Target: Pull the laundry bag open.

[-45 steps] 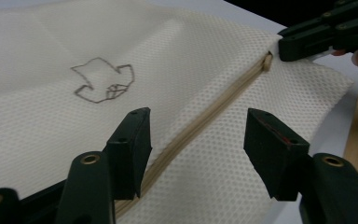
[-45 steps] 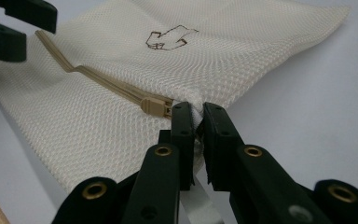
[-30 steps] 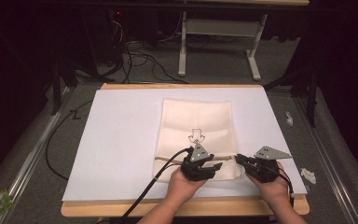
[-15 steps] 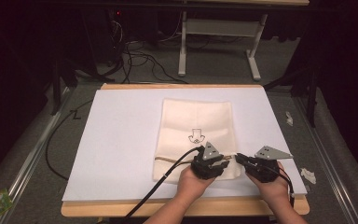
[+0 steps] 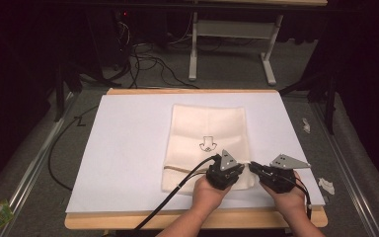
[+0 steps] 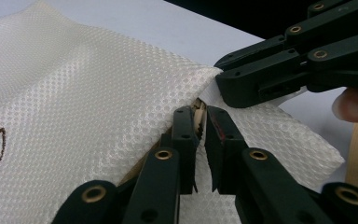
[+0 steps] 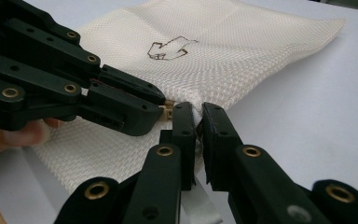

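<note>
We take the white sheet (image 5: 128,148) covering the wooden table (image 5: 177,219) as our reference; it spans almost the whole tabletop, leaving a wooden strip bare at its near edge. On the sheet, right of its centre and reaching toward its near edge, we see a cream mesh bag (image 5: 207,128) lying flat, with a small dark outline emblem (image 5: 207,144) about mid-bag. A tan drawstring (image 5: 177,169) runs along the bag's near hem. Both hands work at the bag's near right corner, close to the sheet's near edge. The left gripper (image 5: 225,170) sits over that hem, its black cable (image 5: 172,197) trailing back across the sheet's near edge. In the left gripper view its jaws stand narrow, almost closed, nipping the mesh edge and a bit of tan cord (image 6: 199,112) between them. The right gripper (image 5: 257,169) lies just beside it, at the bag's right corner, its tips nearly meeting the left gripper's. In the right gripper view its jaws are likewise narrow, pinching a gathered fold of mesh (image 7: 196,105), with the left gripper (image 7: 161,112) touching the same spot. Off the sheet's right edge, two small white scraps (image 5: 325,185) lie on the grey floor (image 5: 355,163).
</note>
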### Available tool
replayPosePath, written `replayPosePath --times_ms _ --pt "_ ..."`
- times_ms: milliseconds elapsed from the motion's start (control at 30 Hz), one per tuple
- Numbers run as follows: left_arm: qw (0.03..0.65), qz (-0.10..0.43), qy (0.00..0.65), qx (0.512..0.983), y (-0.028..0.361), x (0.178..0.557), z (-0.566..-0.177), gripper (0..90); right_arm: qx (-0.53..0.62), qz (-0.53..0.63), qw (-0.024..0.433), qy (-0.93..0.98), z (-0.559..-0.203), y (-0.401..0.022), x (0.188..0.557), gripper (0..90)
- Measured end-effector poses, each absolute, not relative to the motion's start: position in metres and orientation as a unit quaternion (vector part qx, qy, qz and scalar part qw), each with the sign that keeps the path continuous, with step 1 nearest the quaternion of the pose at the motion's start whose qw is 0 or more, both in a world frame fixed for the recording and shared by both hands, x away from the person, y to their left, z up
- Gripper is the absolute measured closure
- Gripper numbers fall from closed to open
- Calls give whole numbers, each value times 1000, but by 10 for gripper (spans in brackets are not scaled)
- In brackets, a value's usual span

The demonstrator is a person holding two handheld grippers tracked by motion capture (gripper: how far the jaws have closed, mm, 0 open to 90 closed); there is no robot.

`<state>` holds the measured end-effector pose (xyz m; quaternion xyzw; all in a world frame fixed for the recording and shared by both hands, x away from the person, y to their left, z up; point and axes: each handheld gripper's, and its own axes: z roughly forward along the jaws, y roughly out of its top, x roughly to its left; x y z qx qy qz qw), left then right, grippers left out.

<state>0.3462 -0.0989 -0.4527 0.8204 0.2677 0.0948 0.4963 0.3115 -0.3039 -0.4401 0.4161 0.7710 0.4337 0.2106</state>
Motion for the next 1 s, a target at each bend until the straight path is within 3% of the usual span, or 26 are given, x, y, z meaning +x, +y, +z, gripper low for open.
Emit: replayPosePath --times_ms 200,1000 --pt "498 102 260 821 -101 344 -452 868 415 437 212 769 -439 -304 311 853" --pt "502 77 267 819 -92 347 -453 876 415 435 213 770 -438 -301 309 859"
